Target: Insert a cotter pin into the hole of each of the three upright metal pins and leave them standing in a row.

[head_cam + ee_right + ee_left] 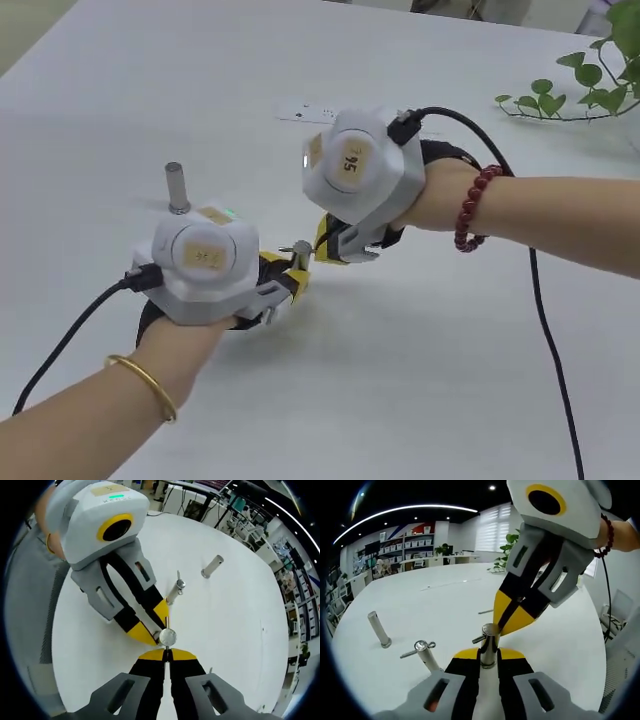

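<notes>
1. One metal pin [490,642] stands upright on the white table [420,380].
2. The left gripper [489,656] has its jaws clamped on that pin's lower part.
3. The tip of a cotter pin [478,639] pokes out of the pin's side near the top.
4. The right gripper [167,654] has its jaws pressed together, tips against the opposite side of the held pin. I can't tell whether they pinch the cotter pin.
5. A second pin [429,661] stands just beside the left jaws, with a second cotter pin [431,644] through its head.
6. A third pin [379,628] stands farther left, upright, with nothing through it.
7. A spare cotter pin [486,612] lies flat on the table beyond the grippers.
</notes>
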Available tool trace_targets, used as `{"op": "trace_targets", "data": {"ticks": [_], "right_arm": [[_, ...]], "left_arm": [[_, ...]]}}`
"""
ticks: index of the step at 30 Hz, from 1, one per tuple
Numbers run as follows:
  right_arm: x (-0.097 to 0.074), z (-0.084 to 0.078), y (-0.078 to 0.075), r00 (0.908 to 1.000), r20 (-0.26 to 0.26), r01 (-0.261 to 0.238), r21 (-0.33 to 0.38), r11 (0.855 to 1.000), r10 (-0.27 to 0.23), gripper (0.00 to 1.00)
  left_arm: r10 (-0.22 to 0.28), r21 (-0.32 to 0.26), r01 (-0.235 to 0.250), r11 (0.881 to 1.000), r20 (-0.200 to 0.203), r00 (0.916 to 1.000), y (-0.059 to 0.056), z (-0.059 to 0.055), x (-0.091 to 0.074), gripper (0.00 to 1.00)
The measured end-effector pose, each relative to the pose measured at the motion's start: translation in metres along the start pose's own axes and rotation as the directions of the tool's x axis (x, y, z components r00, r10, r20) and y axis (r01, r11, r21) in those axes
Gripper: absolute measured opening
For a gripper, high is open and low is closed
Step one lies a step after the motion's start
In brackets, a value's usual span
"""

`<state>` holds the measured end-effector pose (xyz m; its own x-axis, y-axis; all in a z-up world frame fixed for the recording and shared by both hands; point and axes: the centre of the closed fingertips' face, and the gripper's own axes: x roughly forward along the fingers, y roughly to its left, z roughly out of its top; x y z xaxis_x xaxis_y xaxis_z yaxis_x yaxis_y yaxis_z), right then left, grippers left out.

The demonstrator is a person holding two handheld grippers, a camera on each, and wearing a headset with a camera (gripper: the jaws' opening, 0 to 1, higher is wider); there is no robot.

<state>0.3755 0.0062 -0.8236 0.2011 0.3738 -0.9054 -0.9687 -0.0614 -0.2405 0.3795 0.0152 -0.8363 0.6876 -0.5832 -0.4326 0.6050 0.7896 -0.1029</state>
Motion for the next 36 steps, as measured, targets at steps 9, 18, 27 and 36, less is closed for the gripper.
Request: {"op": "trace_targets", "data": {"ticks": [9, 18, 27, 36], "right_arm": [[-0.001, 0.002, 0.0, 0.9986, 0.052, -0.019, 0.164, 0.986, 0.01, 0.06], [-0.009, -0.002, -0.001, 0.9961, 0.086, -0.035, 0.216, 0.976, 0.017, 0.11], [-0.006, -0.007, -0.001, 0.998, 0.063, -0.019, 0.179, 0.984, 0.008, 0.08], [-0.003, -0.002, -0.004, 0.9969, 0.079, -0.013, 0.164, 0.986, 0.0, 0.05]], "left_arm": [[0.008, -0.008, -0.008, 1.0, -0.004, 1.0, 0.001, -0.001, 0.0, 0.11], [0.034, -0.006, -0.034, 0.999, -0.02, 0.9992, 0.001, -0.001, -0.002, 0.14], [0.084, 0.002, -0.084, 0.996, -0.028, 0.9961, 0.003, -0.003, -0.003, 0.14], [0.092, 0.008, -0.092, 0.996, -0.022, 0.9955, 0.001, -0.002, -0.004, 0.11]]}}
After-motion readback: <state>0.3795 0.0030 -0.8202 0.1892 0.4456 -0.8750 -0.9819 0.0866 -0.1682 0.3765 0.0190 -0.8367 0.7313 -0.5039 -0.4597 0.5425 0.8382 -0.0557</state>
